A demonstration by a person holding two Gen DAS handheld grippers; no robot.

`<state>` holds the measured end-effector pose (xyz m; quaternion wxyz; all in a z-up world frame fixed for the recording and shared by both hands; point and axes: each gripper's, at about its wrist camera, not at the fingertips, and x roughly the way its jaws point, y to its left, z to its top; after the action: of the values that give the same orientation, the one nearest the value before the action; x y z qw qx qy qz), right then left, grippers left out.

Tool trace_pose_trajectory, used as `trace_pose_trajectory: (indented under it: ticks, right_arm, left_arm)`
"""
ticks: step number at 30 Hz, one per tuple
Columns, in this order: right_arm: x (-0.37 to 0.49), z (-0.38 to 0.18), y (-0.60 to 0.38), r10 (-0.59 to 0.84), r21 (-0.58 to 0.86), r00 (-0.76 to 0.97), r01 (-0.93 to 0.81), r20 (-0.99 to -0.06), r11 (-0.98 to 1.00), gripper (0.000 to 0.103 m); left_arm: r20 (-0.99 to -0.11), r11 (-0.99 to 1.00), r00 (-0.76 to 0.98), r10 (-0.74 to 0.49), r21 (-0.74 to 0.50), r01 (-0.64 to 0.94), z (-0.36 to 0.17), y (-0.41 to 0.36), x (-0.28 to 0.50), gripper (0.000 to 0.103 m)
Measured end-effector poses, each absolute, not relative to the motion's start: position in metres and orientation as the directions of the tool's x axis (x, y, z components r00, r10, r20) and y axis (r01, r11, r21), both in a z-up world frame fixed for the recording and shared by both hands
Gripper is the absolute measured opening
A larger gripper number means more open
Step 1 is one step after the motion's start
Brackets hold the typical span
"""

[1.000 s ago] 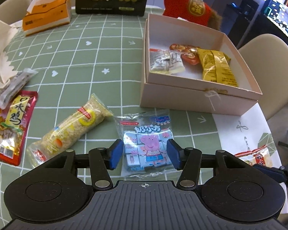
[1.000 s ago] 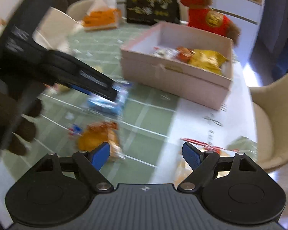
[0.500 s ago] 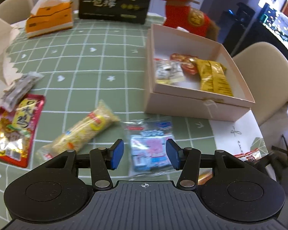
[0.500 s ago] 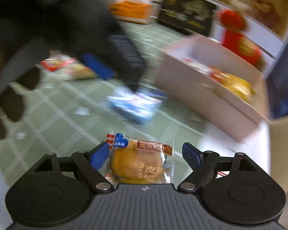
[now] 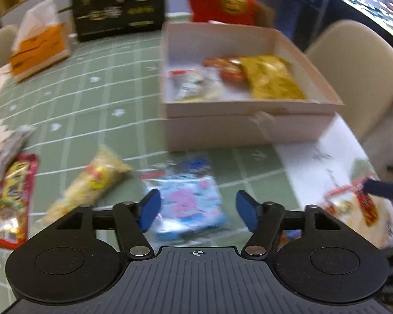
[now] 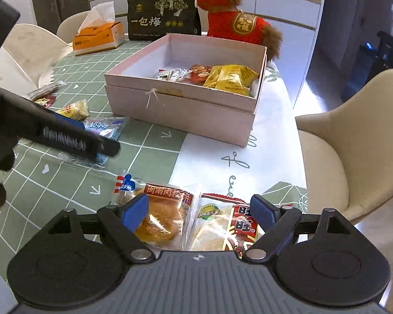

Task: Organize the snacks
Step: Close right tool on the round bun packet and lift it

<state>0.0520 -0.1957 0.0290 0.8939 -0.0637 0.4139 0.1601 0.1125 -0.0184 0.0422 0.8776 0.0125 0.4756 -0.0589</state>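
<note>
Blue packet [image 5: 188, 204] now sits between the left gripper's [image 5: 197, 209] widened fingers; right gripper [image 6: 197, 212], open, has dropped over the pastry [image 6: 159, 219].

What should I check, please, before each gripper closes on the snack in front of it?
1. Left gripper open: ok.
2. Blue pack between its fingers: cannot tell, the left view is blurred and the pack looks partly ahead of the tips.
3. Right gripper open: ok.
4. Only one snack in its gap: not ok, the bun pack and the cracker pack both lie there.
5. Free space in the box for more snacks: ok, the far part is bare.
6. Grippers apart from each other: ok, the left one is off to the side in the right view.
</note>
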Motion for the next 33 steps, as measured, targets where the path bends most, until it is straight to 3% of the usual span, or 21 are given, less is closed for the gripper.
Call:
trace_pose_trajectory:
  ticks: [3, 8, 16, 23, 33]
  right_arm:
    - [0.053, 0.026, -0.195, 0.239, 0.027, 0.608, -0.338, -0.757, 0.941, 0.089]
    - [0.05, 0.026, -0.193, 0.245, 0.03, 0.608, -0.34, -0.755, 0.94, 0.09]
    - [0.029, 0.037, -0.199, 0.298, 0.053, 0.59, -0.395, -0.75, 0.917, 0.09]
    - [0.039, 0.048, -0.222, 0.381, 0.104, 0.641, -0.426, -0.666, 0.899, 0.09]
    - [0.035, 0.032, -0.246, 0.425, 0.157, 0.557, -0.464, -0.713, 0.872, 0.089]
  left_arm:
    - [-0.846, 0.996, 0.527, -0.08, -0.048, 0.074, 0.037, -0.009, 0.117, 0.073]
    - [-0.857, 0.994, 0.504, -0.108, -0.099, 0.045, 0.028, 0.0, 0.123, 0.076]
    - [-0.85, 0.992, 0.513, -0.122, -0.097, 0.075, 0.028, 0.0, 0.11, 0.073]
    - [-0.834, 0.995, 0.543, -0.101, -0.089, 0.048, 0.026, 0.0, 0.073, 0.069]
    - [-0.759, 0.999, 0.651, 0.012, -0.011, -0.032, 0.014, -0.02, 0.061, 0.078]
